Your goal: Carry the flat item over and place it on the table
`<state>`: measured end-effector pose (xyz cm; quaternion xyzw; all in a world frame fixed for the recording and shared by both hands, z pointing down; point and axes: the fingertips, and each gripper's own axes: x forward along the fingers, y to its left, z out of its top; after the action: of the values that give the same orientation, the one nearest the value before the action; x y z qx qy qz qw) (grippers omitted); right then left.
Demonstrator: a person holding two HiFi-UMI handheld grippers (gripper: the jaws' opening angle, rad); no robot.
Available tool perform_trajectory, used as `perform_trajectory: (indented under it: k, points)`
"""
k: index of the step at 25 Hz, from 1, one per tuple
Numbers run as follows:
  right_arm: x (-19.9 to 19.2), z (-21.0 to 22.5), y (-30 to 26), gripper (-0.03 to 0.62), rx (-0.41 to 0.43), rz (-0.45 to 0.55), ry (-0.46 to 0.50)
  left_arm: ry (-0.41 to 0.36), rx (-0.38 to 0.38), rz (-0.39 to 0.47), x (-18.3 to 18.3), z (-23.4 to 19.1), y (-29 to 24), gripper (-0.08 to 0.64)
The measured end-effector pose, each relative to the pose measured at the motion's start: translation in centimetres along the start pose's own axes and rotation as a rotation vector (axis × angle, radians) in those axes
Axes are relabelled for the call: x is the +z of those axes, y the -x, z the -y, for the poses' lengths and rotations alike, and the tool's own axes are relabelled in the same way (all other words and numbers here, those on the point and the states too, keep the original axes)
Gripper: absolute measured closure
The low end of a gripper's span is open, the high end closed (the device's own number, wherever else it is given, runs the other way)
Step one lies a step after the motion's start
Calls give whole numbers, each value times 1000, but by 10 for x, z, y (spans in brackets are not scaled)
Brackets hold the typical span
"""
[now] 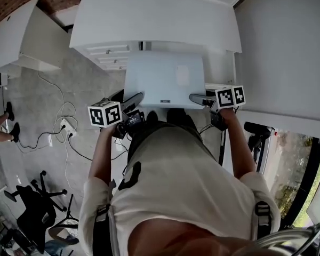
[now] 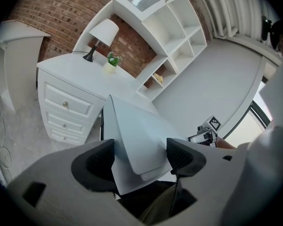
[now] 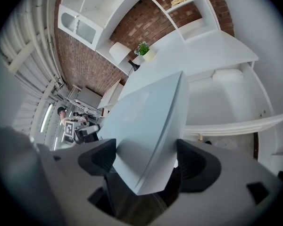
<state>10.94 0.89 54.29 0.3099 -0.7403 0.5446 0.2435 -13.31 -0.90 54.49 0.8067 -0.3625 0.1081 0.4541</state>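
A flat white panel (image 1: 162,79) hangs level in front of my chest, just short of the white table (image 1: 149,15). My left gripper (image 1: 133,100) is shut on its near left corner and my right gripper (image 1: 202,97) on its near right corner. In the left gripper view the panel (image 2: 137,140) runs between the dark pads (image 2: 181,155) of my left gripper (image 2: 140,158), with the right gripper (image 2: 205,134) beyond. In the right gripper view the panel (image 3: 146,121) sits edge-on in my right gripper (image 3: 146,161), toward the table top (image 3: 212,46).
A lamp (image 2: 101,36) and a small plant (image 2: 112,61) stand on the table, with white shelves (image 2: 165,27) behind. A drawer (image 3: 226,102) stands open under the top. Cables and a power strip (image 1: 69,127) lie on the floor at left, near an office chair (image 1: 37,207).
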Motion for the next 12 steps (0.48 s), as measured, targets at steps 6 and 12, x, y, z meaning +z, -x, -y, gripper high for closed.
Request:
perform_trajectory:
  k: [6,12]
  points:
    - [22,-2,9,209,29,48,-20,-78,7,42,38,12,-4,222]
    - [44,-2,18,209,43,55,-4,-83,24,51,58,20,-8,222]
